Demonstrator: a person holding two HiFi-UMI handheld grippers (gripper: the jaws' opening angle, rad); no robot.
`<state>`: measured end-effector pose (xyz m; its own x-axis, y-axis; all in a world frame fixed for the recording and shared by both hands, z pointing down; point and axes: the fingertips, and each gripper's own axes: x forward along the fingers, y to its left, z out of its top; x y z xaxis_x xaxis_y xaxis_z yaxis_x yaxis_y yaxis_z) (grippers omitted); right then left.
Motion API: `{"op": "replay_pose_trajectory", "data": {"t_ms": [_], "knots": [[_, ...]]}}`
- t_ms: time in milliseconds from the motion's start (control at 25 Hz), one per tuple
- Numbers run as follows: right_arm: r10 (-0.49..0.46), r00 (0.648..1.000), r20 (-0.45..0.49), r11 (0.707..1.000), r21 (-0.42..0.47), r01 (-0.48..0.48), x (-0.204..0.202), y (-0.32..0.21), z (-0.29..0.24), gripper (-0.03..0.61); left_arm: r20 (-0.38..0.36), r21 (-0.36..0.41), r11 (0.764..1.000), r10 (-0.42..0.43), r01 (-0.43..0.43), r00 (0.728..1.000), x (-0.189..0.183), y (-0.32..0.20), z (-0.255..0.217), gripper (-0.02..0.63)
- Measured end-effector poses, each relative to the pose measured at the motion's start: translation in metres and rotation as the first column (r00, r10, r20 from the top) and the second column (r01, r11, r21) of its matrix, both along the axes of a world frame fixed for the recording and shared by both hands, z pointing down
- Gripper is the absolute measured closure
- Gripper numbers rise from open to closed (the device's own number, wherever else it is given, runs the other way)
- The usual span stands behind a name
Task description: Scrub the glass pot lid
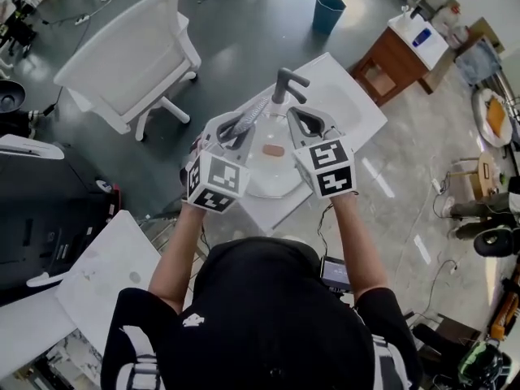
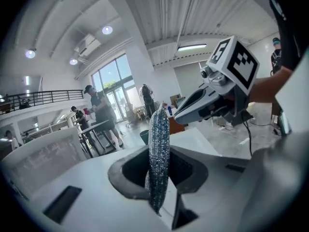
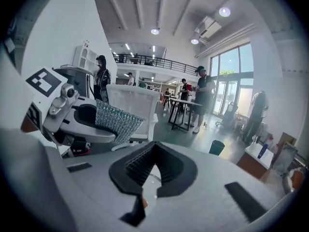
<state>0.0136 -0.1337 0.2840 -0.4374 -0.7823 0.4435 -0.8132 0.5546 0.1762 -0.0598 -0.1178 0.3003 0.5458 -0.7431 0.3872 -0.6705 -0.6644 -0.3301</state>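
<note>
Here, in the head view, both bare forearms reach forward, with the grippers side by side just short of the faucet (image 1: 286, 84) on the white sink unit (image 1: 353, 104). The glass pot lid (image 1: 272, 177) lies flat in the basin on the near side of the faucet. Its brown knob (image 1: 274, 150) faces up, under and between the two tools. The left gripper (image 1: 237, 130) is clamped on a sparkly scrubber (image 1: 250, 119), whose long axis runs toward the faucet. The right gripper (image 1: 305, 125) has its jaws pressed together. A white chair (image 1: 134, 59) stands well left of the faucet, and a teal bin (image 1: 328, 12) stands beyond it.

In the left gripper view the scrubber stands edge-on and upright between the pads. The right gripper's nose crosses just above and right of it.

In the right gripper view the jaw tips meet with nothing visible between them. Through the gap behind the tips the lid shows below, knob toward the camera. The tilted left gripper fills the left side, its scrubber held out flat.
</note>
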Motion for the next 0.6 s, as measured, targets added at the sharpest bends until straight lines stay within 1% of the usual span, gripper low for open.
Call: {"op": "replay_pose_trajectory", "data": {"t_ms": [160, 280, 360, 480, 600], "knots": [[0.005, 0.999, 0.034, 0.995, 0.1, -0.009, -0.003, 0.001, -0.042, 0.58, -0.096, 0.077, 0.997, -0.013, 0.02, 0.995, -0.001, -0.005, -0.044, 0.537], [0.005, 0.998, 0.06, 0.985, 0.174, -0.016, -0.005, 0.005, -0.068, 0.58, -0.182, 0.124, 0.992, -0.012, 0.035, 0.983, -0.003, -0.004, -0.074, 0.538], [0.007, 0.997, 0.079, 0.976, 0.215, -0.024, -0.003, 0.006, -0.085, 0.58, -0.226, 0.156, 0.987, -0.013, 0.05, 0.974, -0.003, -0.003, -0.092, 0.538], [0.005, 0.996, 0.094, 0.967, 0.254, -0.029, 0.002, 0.008, -0.102, 0.58, -0.266, 0.195, 0.978, -0.019, 0.073, 0.964, -0.002, -0.002, -0.115, 0.538], [-0.001, 0.995, 0.096, 0.958, 0.285, -0.026, 0.004, 0.012, -0.114, 0.58, -0.286, 0.231, 0.97, -0.005, 0.074, 0.958, 0.002, 0.003, -0.133, 0.538]]}}
